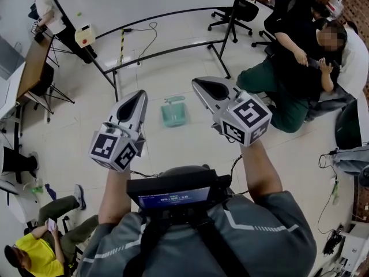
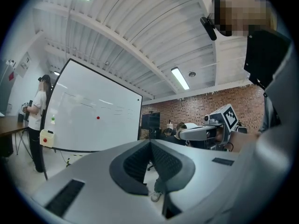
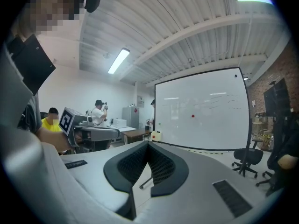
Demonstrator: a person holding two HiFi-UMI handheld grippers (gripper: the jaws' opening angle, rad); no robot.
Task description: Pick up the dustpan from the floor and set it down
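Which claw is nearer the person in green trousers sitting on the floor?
Right. The right claw is just left of that person; the left claw is farther left.

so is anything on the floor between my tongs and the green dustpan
Nothing visible. The pale green plastic dustpan lies alone on bare tiles, showing in the gap between the left tongs and right tongs, both shut and empty. The black whiteboard frame stands beyond it.

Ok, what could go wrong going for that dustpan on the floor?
The left gripper and right gripper are shut and empty; reaching without opening would likely just push the dustpan away. A seated person is close on the right, so a wide swing could bump them.
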